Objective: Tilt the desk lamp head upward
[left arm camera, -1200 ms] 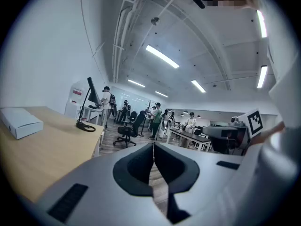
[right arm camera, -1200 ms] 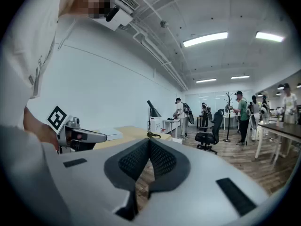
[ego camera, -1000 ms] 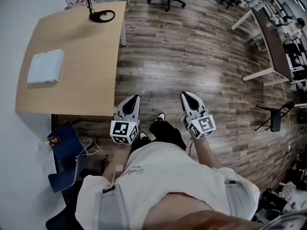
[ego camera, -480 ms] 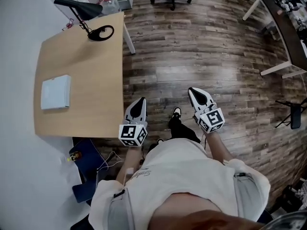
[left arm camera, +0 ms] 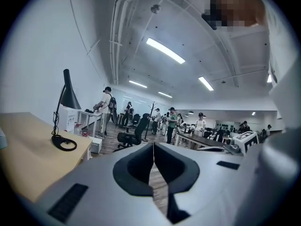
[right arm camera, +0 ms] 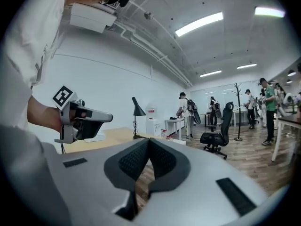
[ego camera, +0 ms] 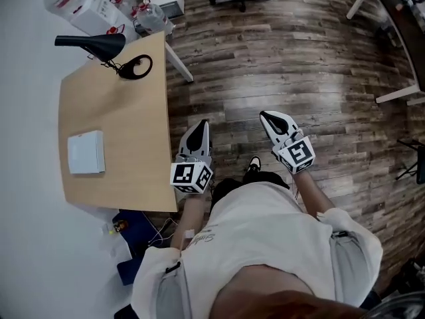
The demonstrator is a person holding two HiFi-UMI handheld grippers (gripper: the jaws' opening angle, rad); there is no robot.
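A: Asking where the desk lamp (ego camera: 93,44) stood?
B: Far corner of desk (ego camera: 119,138), ahead-left, well apart. Left gripper (ego camera: 200,129) was nearer vs. right gripper (ego camera: 267,117); both had jaws together, nothing held.

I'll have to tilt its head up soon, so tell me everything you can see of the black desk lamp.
The desk lamp looks matte black all over. It has a cone-shaped head, a thin straight stem and a flat ring-shaped base; a cord seems to run along the stem. It stands upright at the far corner of the wooden desk, with the wide end of the cone facing down. Only the base touches the desk. The left gripper and right gripper are well short of it.
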